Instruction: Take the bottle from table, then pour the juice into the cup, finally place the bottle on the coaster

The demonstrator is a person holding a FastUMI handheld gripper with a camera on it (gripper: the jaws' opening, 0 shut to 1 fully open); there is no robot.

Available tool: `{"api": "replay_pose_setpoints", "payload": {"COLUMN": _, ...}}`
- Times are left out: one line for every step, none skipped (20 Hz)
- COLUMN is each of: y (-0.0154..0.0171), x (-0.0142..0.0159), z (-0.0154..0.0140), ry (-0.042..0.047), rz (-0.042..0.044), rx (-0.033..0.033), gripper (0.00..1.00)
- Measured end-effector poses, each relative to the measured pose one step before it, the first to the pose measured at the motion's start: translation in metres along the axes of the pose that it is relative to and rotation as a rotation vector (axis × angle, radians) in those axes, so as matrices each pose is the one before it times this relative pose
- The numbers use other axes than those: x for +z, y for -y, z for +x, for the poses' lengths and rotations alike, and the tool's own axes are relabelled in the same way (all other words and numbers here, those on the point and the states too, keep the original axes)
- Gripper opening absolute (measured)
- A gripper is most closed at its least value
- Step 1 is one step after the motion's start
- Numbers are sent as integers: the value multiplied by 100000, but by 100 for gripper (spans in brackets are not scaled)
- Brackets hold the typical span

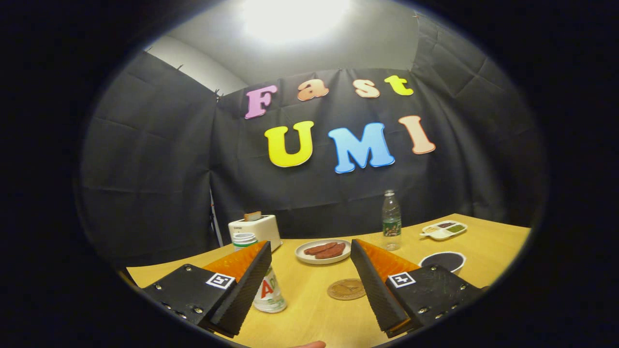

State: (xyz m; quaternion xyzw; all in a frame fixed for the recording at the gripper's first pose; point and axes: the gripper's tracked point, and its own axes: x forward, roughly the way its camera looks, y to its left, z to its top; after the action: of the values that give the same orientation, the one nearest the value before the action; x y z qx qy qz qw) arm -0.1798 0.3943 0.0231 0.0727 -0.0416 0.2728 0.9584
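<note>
A small bottle (268, 290) with a white cap and a white label stands on the wooden table (309, 319), right against the inner side of my left finger (242, 285), which hides part of it. My gripper (310, 246) is open and nothing is between its fingers. A round brown coaster (346, 289) lies flat on the table between the fingers, nearer the right one. A white cup (442, 261) with a dark inside sits just beyond the right finger (375, 285).
A clear bottle with a green label (391, 220) stands farther back. A white plate of sausages (323, 251) lies ahead between the fingertips. A white toaster (255, 229) is at the back left, a divided sauce dish (444, 230) at the back right.
</note>
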Motion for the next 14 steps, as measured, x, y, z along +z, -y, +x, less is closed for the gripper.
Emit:
{"api": "replay_pose_setpoints", "payload": {"y": -1289, "x": -816, "z": 380, "ry": -1245, "rz": -443, "rx": 2603, "gripper": 99}}
{"api": "replay_pose_setpoints", "payload": {"y": -1119, "x": -643, "z": 431, "ry": -1025, "rz": -548, "rx": 2725, "gripper": 99}}
{"api": "replay_pose_setpoints", "payload": {"y": -1139, "x": -787, "z": 578, "ry": -1249, "rz": -528, "rx": 2895, "gripper": 99}}
{"api": "replay_pose_setpoints", "payload": {"y": -933, "x": -909, "z": 482, "ry": -1452, "rz": -397, "rx": 2483, "gripper": 99}}
{"api": "replay_pose_setpoints", "payload": {"y": -614, "x": -887, "z": 533, "ry": -1453, "rz": -79, "rx": 1373, "gripper": 99}}
{"api": "replay_pose_setpoints", "payload": {"y": -377, "x": -745, "z": 651, "ry": -1610, "rz": 366, "rx": 1177, "gripper": 99}}
{"api": "replay_pose_setpoints", "payload": {"y": -550, "x": -938, "z": 732, "ry": -1652, "rz": 251, "rx": 1303, "gripper": 100}}
{"api": "replay_pose_setpoints", "payload": {"y": -222, "x": -824, "z": 671, "ry": -1926, "rz": 159, "rx": 866, "gripper": 99}}
{"api": "replay_pose_setpoints", "payload": {"y": -232, "x": -986, "z": 830, "ry": -1808, "rz": 150, "rx": 1225, "gripper": 100}}
{"api": "replay_pose_setpoints", "payload": {"y": -135, "x": -807, "z": 597, "ry": -1842, "rz": 422, "rx": 245, "gripper": 99}}
{"api": "replay_pose_setpoints", "payload": {"y": 219, "x": -858, "z": 711, "ry": -2001, "rz": 391, "rx": -751, "gripper": 99}}
{"api": "replay_pose_setpoints", "payload": {"y": 284, "x": -278, "z": 445, "ry": -2134, "rz": -268, "rx": -1754, "gripper": 99}}
{"api": "replay_pose_setpoints", "payload": {"y": 498, "x": -253, "z": 460, "ry": 905, "rz": -713, "rx": -1277, "gripper": 99}}
{"api": "replay_pose_setpoints", "payload": {"y": -51, "x": 228, "z": 330, "ry": 50, "rz": -213, "rx": -720, "gripper": 98}}
